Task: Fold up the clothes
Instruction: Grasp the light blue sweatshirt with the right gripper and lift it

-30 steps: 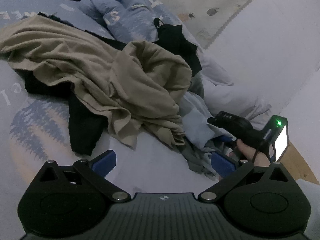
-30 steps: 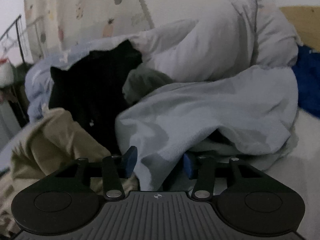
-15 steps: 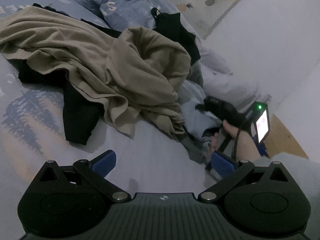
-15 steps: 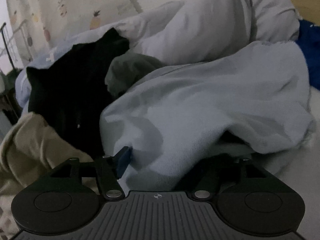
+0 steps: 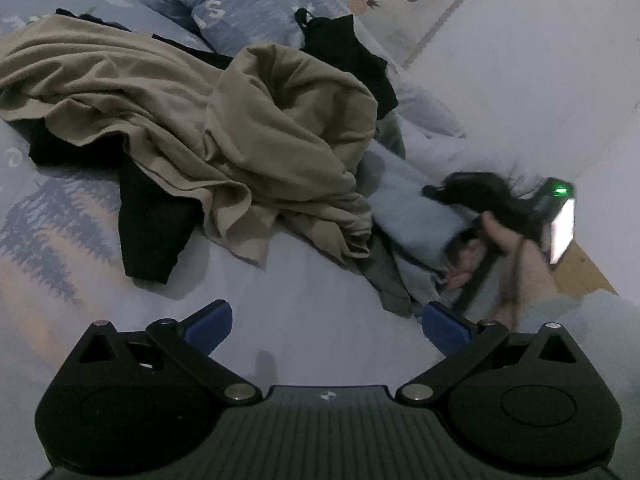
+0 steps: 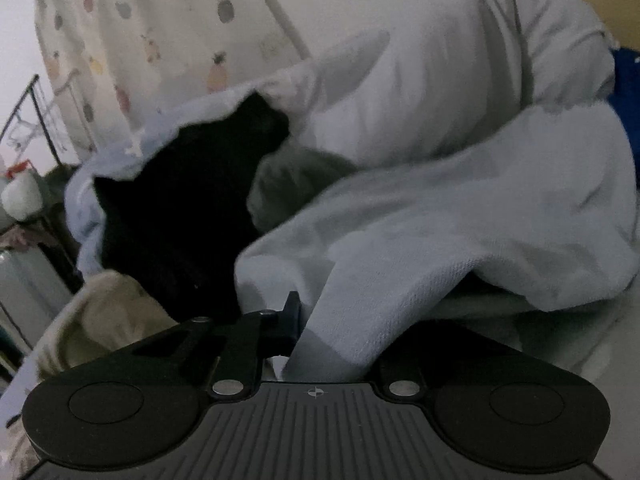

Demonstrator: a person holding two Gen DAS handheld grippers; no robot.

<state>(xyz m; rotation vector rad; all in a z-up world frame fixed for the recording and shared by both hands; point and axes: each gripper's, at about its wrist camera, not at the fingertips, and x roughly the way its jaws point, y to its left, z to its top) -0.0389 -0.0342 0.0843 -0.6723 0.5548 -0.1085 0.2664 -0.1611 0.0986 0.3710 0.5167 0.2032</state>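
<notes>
A light blue garment (image 6: 440,240) is being picked from the pile of clothes (image 5: 240,152) on the bed (image 5: 320,312). The right tongs (image 6: 328,328) are closing on its fold; the left tongs (image 5: 326,322) are being held apart, empty. Next, it probably needs lifting clear and spreading flat.

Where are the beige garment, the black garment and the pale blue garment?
beige garment (image 5: 280,128), left wrist view, on its bunched middle.
black garment (image 6: 180,216), right wrist view, on its dark centre.
pale blue garment (image 6: 460,232), right wrist view, on its broad upper fold.
</notes>
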